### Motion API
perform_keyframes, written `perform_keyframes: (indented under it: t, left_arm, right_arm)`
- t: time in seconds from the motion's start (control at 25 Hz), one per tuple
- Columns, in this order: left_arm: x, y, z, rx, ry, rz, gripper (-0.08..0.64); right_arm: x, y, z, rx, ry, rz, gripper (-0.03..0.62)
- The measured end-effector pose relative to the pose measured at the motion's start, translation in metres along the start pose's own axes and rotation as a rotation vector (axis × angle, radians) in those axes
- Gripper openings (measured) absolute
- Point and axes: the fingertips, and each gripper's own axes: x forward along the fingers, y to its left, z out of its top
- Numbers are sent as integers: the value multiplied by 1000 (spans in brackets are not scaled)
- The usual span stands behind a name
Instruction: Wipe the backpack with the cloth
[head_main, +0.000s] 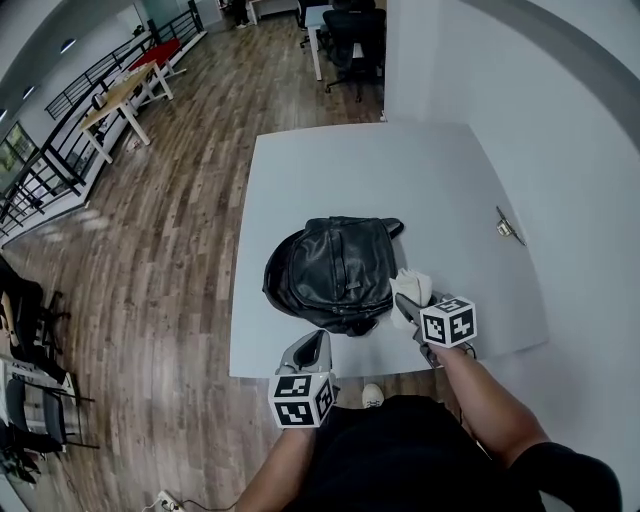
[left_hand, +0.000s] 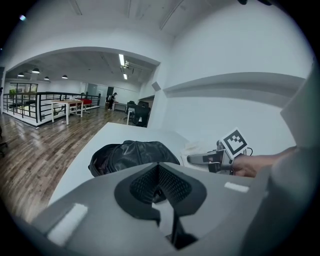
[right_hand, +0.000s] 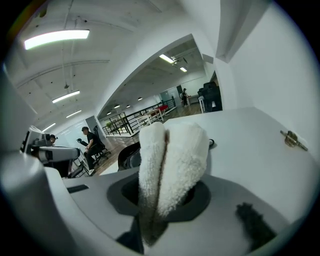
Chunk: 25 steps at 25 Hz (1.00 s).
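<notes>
A black leather backpack (head_main: 335, 272) lies flat on the white table (head_main: 380, 170), near its front edge. My right gripper (head_main: 408, 305) is shut on a folded white cloth (head_main: 412, 288), held just off the backpack's right side. In the right gripper view the cloth (right_hand: 172, 160) sticks up out of the jaws, and the backpack (right_hand: 131, 155) shows behind it. My left gripper (head_main: 312, 352) hovers at the table's front edge, just below the backpack, jaws closed on nothing. The left gripper view shows the backpack (left_hand: 132, 155) ahead and the right gripper (left_hand: 200, 159) to its right.
A small metal piece (head_main: 508, 228) lies on the table's right side, near the white wall (head_main: 560, 120). Wooden floor (head_main: 170, 250) spreads to the left. Desks and office chairs (head_main: 350, 45) stand far behind. A person sits on a chair (right_hand: 91, 142) in the distance.
</notes>
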Motion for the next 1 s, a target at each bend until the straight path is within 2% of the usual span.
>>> perform_keyframes:
  t: [0.12,0.28,0.36,0.44,0.52,0.68,0.84,1.0]
  left_arm:
    - [-5,-2,-4,-2,-2,26,8]
    - [-15,1,-13,2,18,50,8]
    - [-20,6,-13,5,21,57,8]
    - [-25,10,-12,8,22,58,8]
    - [-31,14,-12,18,23,55,8]
    - [-53,19,-17,36,31,18,8]
    - [-88,25,-26,58,29,-45,8]
    - [-133,39,-38,71,14,-104,8]
  right_arm:
    - [0,-1,0,-39,2,1,87]
    - [-2,-7,-3,-46,-17,-22,87]
    - [-6,-10,-2,-35,-46,-32,87]
    - [-12,-4,3,2,-102,-6,87]
    - [-22,13,7,40,-167,41,87]
    - [-45,65,6,32,-229,80,87]
    - [-64,116,0,15,-263,60,87]
    - [-83,167,-18,50,-302,28,87]
